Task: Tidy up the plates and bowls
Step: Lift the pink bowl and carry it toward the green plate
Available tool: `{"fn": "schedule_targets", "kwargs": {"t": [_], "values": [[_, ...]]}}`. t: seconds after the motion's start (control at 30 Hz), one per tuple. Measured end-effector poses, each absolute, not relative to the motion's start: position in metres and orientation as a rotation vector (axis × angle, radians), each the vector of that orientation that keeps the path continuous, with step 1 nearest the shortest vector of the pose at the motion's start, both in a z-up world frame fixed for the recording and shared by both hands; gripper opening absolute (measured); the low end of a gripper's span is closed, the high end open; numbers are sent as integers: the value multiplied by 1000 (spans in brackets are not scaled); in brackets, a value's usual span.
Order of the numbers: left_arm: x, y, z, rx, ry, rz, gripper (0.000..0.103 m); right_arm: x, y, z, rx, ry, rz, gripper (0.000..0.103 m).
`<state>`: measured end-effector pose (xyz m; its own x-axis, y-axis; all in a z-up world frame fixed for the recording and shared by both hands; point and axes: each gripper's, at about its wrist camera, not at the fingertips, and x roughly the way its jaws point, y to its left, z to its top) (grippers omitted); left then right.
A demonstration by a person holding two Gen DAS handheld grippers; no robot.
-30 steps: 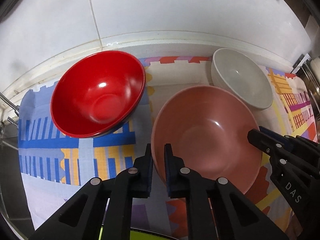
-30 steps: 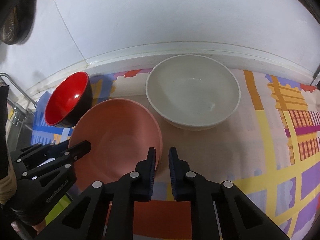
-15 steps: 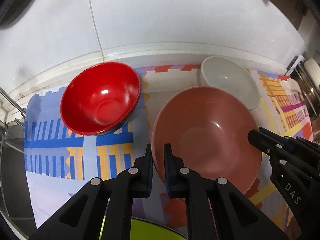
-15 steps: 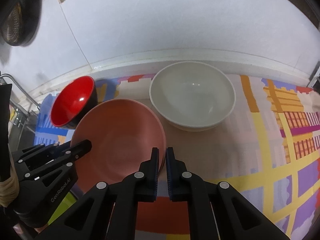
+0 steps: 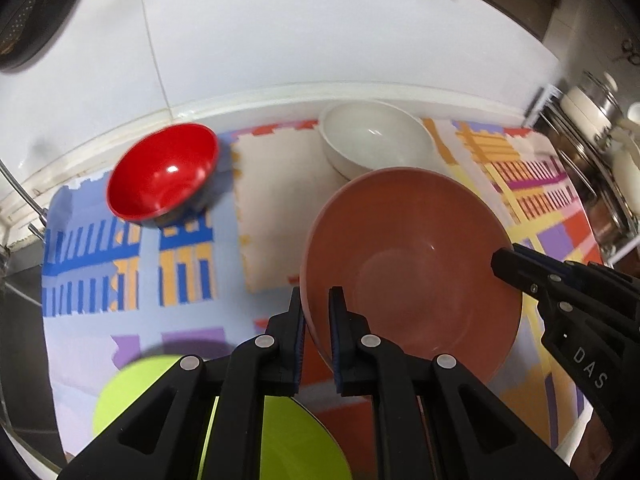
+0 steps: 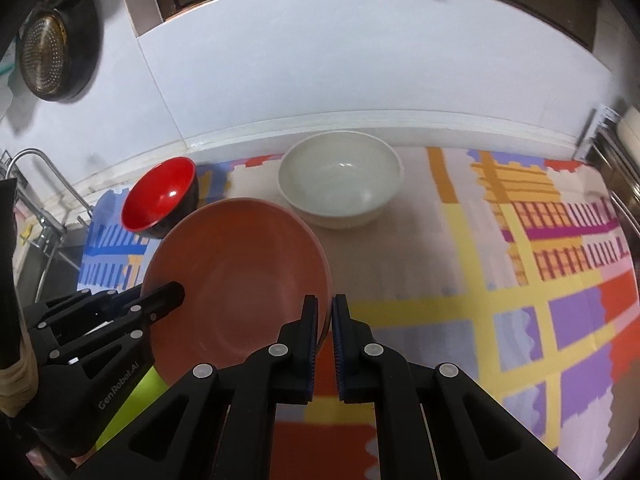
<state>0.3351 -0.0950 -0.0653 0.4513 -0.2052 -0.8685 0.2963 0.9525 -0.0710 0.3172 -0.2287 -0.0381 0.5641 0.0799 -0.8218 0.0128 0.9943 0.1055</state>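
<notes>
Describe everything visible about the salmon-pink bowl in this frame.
The salmon-pink bowl is wide and shallow, smooth and glossy like plastic or glazed ceramic, and empty. It is tilted and looks raised above the patterned mat. The left hand-held gripper pinches its rim on one side and the right hand-held gripper the opposite rim. It sits in front of the white bowl, with the red bowl apart to its left. A green dish lies partly beneath its near side.

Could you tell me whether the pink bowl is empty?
Empty: the pink bowl shows only its bare inside in both views.
</notes>
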Motion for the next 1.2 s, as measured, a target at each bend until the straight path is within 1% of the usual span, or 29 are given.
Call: {"fn": "schedule_targets", "kwargs": {"t": [0.23, 0.67, 1.2], "values": [[305, -114, -73, 128, 1086, -351, 13, 283, -246, -42, 121, 991, -4, 9], [268, -150, -96, 176, 1150, -400, 14, 238, -278, -68, 171, 1043, -77, 9], [257, -169, -108, 183, 1178, -376, 14, 228, -301, -87, 193, 1087, -73, 9]]}}
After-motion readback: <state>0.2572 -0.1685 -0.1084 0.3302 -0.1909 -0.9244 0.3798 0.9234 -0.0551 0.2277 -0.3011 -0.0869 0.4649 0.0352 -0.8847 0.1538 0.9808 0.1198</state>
